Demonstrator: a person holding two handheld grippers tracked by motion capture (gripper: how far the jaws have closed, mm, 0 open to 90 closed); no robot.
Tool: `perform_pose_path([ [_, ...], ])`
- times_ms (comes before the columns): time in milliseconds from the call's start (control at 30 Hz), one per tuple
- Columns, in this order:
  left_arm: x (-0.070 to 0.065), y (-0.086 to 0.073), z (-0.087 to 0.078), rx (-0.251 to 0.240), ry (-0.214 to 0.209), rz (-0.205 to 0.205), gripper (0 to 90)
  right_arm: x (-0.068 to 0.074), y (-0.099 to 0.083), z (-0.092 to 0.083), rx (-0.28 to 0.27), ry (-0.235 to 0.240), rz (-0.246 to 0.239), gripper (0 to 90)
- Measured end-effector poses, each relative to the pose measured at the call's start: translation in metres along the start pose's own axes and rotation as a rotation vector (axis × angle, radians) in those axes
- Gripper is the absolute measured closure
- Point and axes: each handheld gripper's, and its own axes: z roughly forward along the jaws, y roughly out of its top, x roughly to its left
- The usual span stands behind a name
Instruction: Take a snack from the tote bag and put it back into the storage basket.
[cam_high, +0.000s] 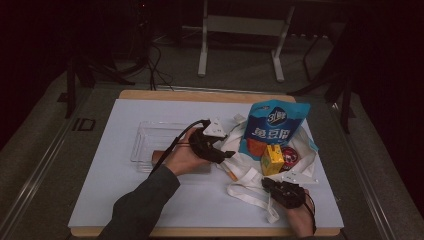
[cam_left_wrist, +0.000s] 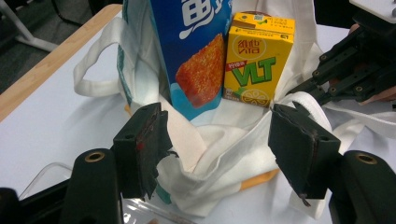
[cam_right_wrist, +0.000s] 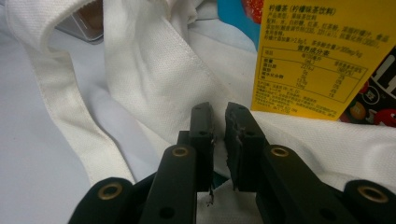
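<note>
my right gripper (cam_right_wrist: 219, 140): nearly closed, pinching the white bag (cam_right_wrist: 154, 79) cloth just below the yellow carton (cam_right_wrist: 317, 60)
my left gripper (cam_left_wrist: 215, 154): wide open, bag's rim between my jaws, unpinched

Clear plastic tray (cam_high: 145, 142) on white table cover (cam_high: 100, 190), grey metal stand (cam_high: 240, 30) on the floor beyond

On the table (cam_high: 110, 200) the cloth bag (cam_high: 250, 172) lies right of centre with the snack pouch (cam_high: 272, 127) standing on it, the drink carton (cam_high: 272, 160) just before the pouch, the clear tray (cam_high: 150, 137) left of the bag, and 1 strap (cam_high: 250, 197) trailing toward the near edge.
</note>
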Motion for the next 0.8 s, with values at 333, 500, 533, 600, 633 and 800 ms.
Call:
perform_pose_path([
  [333,-0.006,0.007,0.008,-0.008,-0.013,0.002,36.0,0.000,0.000,0.000,-0.001,-0.002,0.001,81.3],
  [500,-0.009,0.010,0.012,-0.012,-0.018,0.009,36.0,0.000,0.000,0.000,-0.002,-0.002,0.002,81.2],
  [533,-0.009,0.011,0.014,-0.010,-0.020,0.009,36.0,0.000,0.000,0.000,-0.002,-0.002,0.003,81.2],
  [600,-0.011,0.012,0.016,-0.009,-0.019,0.014,36.0,0.000,0.000,0.000,-0.003,-0.002,0.003,81.0],
  [633,-0.011,0.012,0.017,-0.006,-0.021,0.016,36.0,0.000,0.000,0.000,-0.003,-0.002,0.003,80.9],
  [800,-0.015,0.016,0.023,-0.010,-0.028,0.020,36.0,0.001,-0.001,0.000,-0.005,-0.005,0.000,80.6],
])
